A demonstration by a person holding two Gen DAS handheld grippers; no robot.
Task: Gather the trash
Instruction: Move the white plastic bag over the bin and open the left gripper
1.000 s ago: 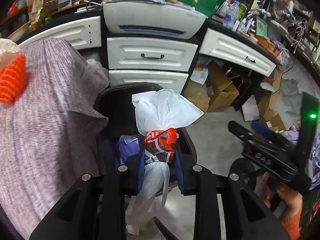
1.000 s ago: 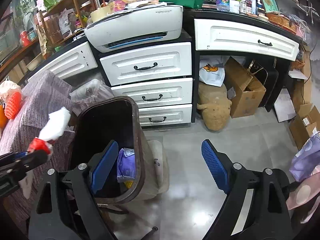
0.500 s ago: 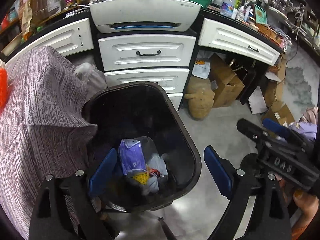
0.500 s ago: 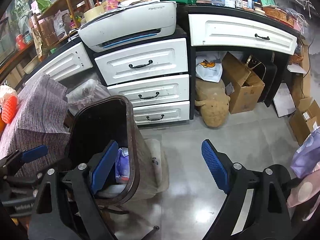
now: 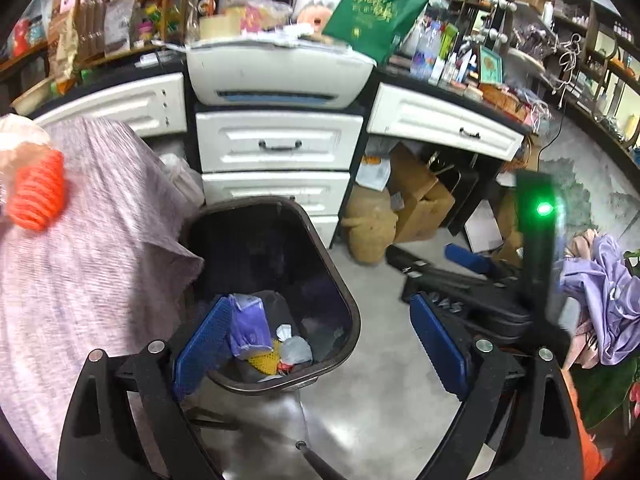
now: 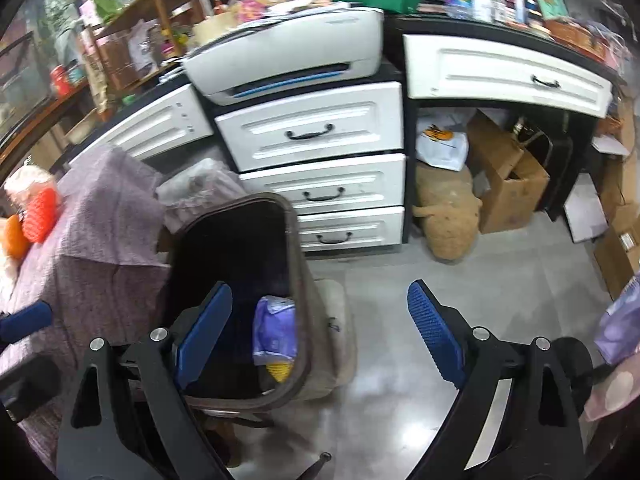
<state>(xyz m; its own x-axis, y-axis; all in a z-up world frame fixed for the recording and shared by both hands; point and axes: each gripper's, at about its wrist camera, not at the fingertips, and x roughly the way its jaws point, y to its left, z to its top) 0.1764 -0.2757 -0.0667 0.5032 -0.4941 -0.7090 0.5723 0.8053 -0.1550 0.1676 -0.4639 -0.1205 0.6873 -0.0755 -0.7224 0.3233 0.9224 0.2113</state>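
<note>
Cluttered room, grey floor (image 5: 380, 408) nearest. My left tongs (image 5: 320, 344) have just been opening and stand spread, empty; right tongs (image 6: 316, 340) spread too. Trash (image 5: 272, 344) sits in the bin (image 5: 340, 292). Lifting carelessly, I could clip its rim and tip it. Only the right view shows the far lowest drawer (image 6: 348, 228).

- Bin (image 5: 344, 312): dark, smooth plastic with a slight sheen on the rim.
- Cloth (image 5: 80, 272) beside it: mauve, ribbed weave, matt.
- Floor (image 6: 400, 380): grey, polished, glossy with reflections.
- Drawers (image 6: 316, 128): white, satin panels with dark metal handles.
- Box (image 6: 508, 176): brown cardboard, matt.
- Left gripper (image 5: 320, 350): black matt plastic, blue dimpled pads, 4 shiny metal bolts.
</note>
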